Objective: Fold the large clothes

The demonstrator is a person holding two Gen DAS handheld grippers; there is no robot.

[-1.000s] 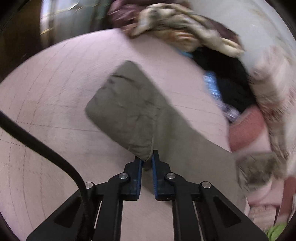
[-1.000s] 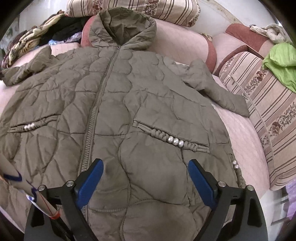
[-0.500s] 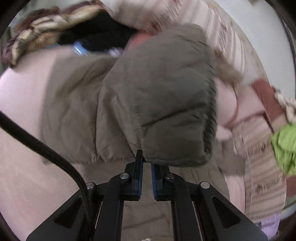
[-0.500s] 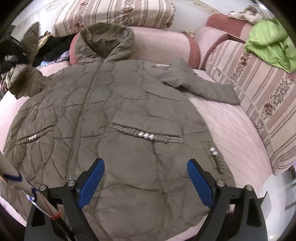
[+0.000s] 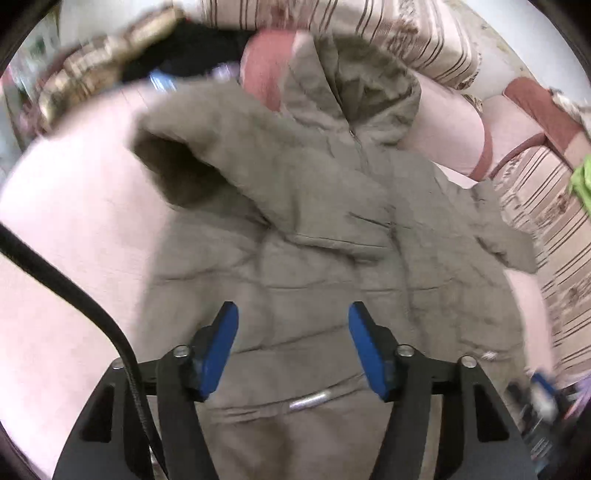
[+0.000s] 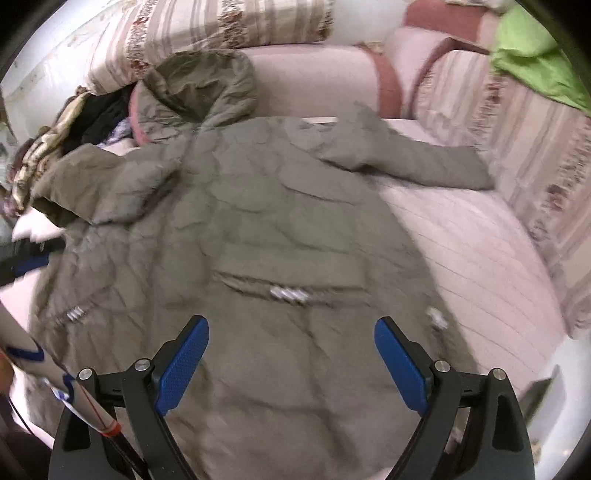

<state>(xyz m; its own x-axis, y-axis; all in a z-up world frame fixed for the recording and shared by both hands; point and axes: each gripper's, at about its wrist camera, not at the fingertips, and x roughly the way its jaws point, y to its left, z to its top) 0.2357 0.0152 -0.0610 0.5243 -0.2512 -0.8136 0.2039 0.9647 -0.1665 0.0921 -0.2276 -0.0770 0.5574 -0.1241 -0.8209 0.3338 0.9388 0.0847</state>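
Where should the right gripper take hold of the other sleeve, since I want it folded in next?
Grip the sleeve near its cuff end, coming from the sofa-back side. It lies flat, stretched away from the coat, so the cuff is the free end to carry inward.

The left gripper (image 5: 293, 347) has spread its jaws (shut before), dropping the sleeve (image 5: 229, 173) folded across the coat (image 5: 332, 258)

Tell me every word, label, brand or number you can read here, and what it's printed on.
None can be read.
The olive jacket shows no visible label or logo.
The striped cushions carry a floral pattern only, no lettering.
The white rod with blue and red marks by the right gripper is too blurred to tell if they are text.
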